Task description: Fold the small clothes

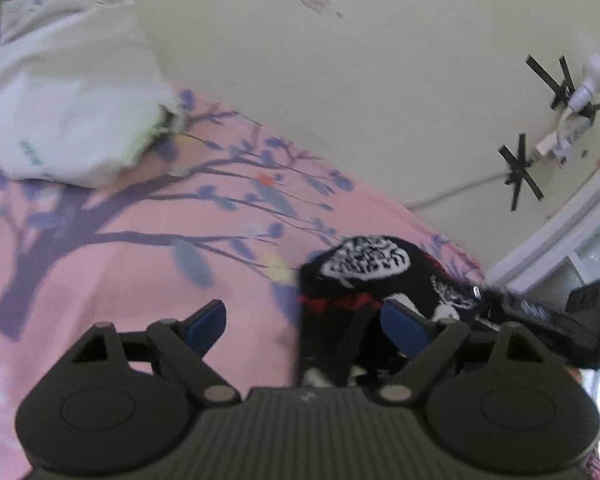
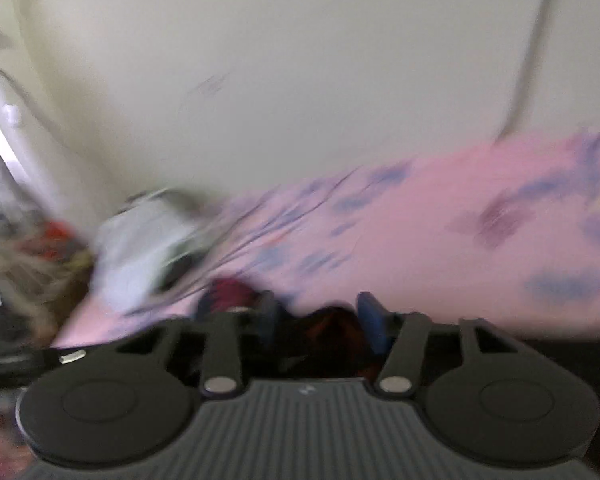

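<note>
While left gripper (image 1: 300, 316) gapes empty beside black garment (image 1: 364, 272) | right gripper (image 2: 320, 316) blurred, grip unclear

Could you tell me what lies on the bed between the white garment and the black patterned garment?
Only bare pink sheet with its purple tree print lies between the white garment and the black garment, as the left wrist view shows.
</note>
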The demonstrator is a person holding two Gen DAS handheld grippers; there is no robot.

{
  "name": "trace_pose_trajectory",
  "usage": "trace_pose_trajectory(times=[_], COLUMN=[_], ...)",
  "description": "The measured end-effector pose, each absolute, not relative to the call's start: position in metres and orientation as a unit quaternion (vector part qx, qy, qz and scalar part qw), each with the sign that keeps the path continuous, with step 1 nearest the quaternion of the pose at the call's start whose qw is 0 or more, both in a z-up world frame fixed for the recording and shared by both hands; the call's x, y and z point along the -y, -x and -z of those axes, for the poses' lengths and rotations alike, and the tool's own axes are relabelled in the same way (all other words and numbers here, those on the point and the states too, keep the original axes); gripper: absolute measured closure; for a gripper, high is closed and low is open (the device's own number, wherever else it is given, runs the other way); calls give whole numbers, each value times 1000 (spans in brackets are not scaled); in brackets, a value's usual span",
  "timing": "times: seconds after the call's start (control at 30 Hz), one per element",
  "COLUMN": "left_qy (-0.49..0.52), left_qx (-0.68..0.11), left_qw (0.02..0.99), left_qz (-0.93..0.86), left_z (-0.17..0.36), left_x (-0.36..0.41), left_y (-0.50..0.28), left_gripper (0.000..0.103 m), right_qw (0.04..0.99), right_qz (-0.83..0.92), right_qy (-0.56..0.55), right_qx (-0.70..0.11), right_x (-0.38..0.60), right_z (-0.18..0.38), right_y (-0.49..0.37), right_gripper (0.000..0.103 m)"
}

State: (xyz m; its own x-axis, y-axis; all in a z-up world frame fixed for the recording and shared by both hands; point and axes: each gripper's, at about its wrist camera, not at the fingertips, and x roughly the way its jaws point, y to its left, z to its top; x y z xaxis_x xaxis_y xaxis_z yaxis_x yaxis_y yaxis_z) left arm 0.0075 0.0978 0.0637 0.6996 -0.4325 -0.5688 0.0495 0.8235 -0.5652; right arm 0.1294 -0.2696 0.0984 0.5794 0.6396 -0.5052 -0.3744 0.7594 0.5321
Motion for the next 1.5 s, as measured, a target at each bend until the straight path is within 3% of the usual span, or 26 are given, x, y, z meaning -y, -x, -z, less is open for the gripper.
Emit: trace_pose_trajectory(times=[0.03,0.1,0.2,0.43,0.47,0.5,0.53,0.6,0.63,0.67,0.7,0.8,0.87,0.9,0.97,1.13,1.4,1.47,1.5], left_qy=[267,278,276,191,181,176,176,187,187,173,150,138,118,105,94,92,87,83,85], left_qx=[-358,-352,-348,-373,-378,-385,-392,-408,-410,-407,-404,-403,-405,-405,-404,-421,-494,-494,-494], left_qw=[884,884,885,894,894,893,889,877,876,882,890,894,898,901,900,881,836,834,831], left_qz=[134,129,139,161,157,154,157,173,174,165,153,140,122,118,133,192,224,231,239], left_z=[-64,-67,-74,-65,-60,-55,-51,-42,-40,-39,-38,-33,-39,-43,-55,-70,-45,-44,-43], left_x=[-104,-115,-112,-53,-48,-43,-40,-36,-34,-30,-27,-26,-24,-24,-32,-60,-53,-46,-43], left_y=[-5,-6,-13,-31,-33,-35,-37,-40,-41,-40,-41,-43,-36,-29,-8,56,99,106,111], left_gripper=[15,15,14,11,14,24,41,59,70,73,77,70,55,52,48,44,40,43,64], right_qw=[857,829,809,939,953,959,962,953,948,943,939,937,928,928,930,906,882,883,884], right_qz=[-334,-417,-459,-230,-168,-114,-67,-25,-26,-23,-10,16,22,22,-6,-94,-112,-117,-118], right_qy=[-180,-155,-129,-135,-135,-132,-128,-139,-150,-153,-146,-181,-217,-215,-212,-240,-269,-270,-264], right_qx=[-349,-340,-344,-217,-215,-222,-234,-266,-279,-296,-310,-297,-302,-302,-301,-335,-369,-366,-366], right_x=[258,235,221,346,367,384,396,416,420,422,425,436,445,443,441,445,427,419,416], right_z=[-102,-108,-107,-126,-123,-118,-111,-93,-84,-73,-66,-51,-53,-55,-64,-73,-43,-41,-43], right_y=[-114,-70,-16,40,42,41,40,34,32,27,25,23,26,34,55,127,174,173,169], right_gripper=[56,45,46,42,40,39,39,41,47,94,103,103,99,74,51,52,73,80,89])
